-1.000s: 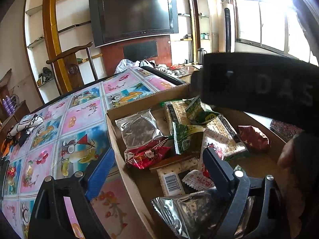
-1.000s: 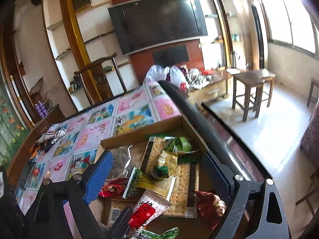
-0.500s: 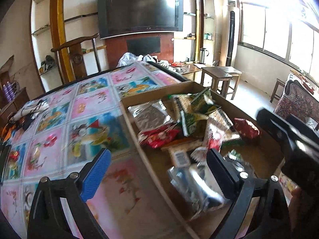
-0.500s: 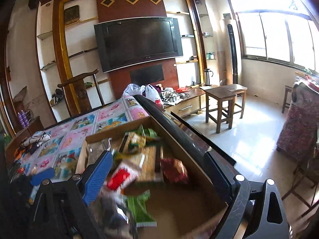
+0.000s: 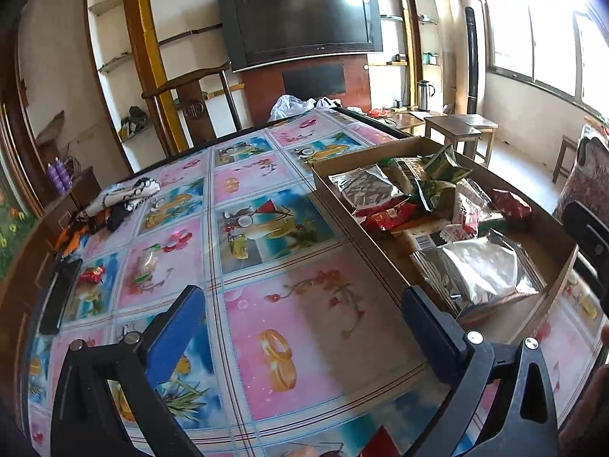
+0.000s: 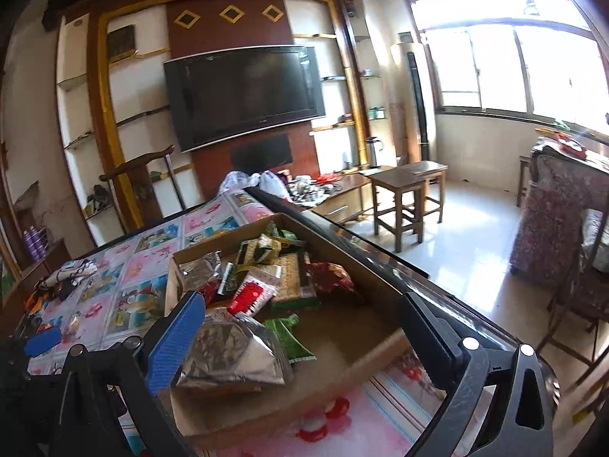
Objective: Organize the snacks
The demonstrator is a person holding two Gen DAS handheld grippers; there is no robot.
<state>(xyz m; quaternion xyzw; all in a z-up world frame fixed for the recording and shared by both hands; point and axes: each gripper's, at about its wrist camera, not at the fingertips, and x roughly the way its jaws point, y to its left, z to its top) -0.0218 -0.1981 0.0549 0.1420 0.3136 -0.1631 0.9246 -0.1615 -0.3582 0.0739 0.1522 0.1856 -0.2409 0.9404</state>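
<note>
flanking the cardboard box (image 5: 344, 205): patterned tablecloth (image 5: 266, 335), wooden chair (image 5: 190, 103)

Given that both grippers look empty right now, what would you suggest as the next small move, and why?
Probably swing the left gripper toward the two loose snacks near the table's left edge. Both grippers have just been opening, with nothing between the jaws; the right gripper hangs over the cardboard box, where the other packets, such as the silver pouch, already lie.
</note>
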